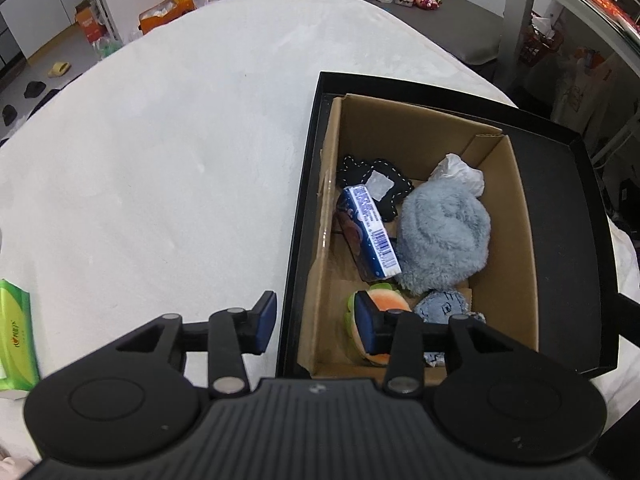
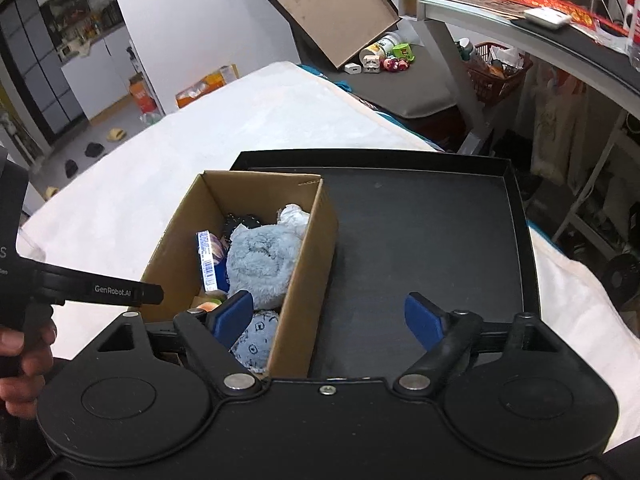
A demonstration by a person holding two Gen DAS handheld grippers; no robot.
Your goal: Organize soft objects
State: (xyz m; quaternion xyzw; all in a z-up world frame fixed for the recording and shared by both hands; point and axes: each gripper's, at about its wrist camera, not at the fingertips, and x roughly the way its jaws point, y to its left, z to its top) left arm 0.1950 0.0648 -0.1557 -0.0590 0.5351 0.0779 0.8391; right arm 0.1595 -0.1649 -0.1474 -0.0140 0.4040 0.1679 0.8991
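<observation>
Now you are holding both claws empty over the cardboard box (image 1: 516,208), which is sitting in the left part of the black tray (image 2: 516,216). The left gripper (image 1: 316,322) is standing part open, straddling the box's left wall; the right gripper (image 2: 330,312) is spread wide, gripping nothing. The grey plush (image 1: 444,236), burger toy (image 1: 384,300), blue packet (image 1: 370,232) and black fabric piece (image 1: 360,170) are lying inside. Judging by that, a drop looks finished. The green tissue pack (image 1: 14,332) on the white cover (image 1: 180,140) looks like the next pick.

We see the cardboard box (image 2: 304,280) crowded with the grey plush (image 1: 444,236); the black tray floor (image 2: 420,264) beside it and the white cover (image 1: 160,160) lie free.
</observation>
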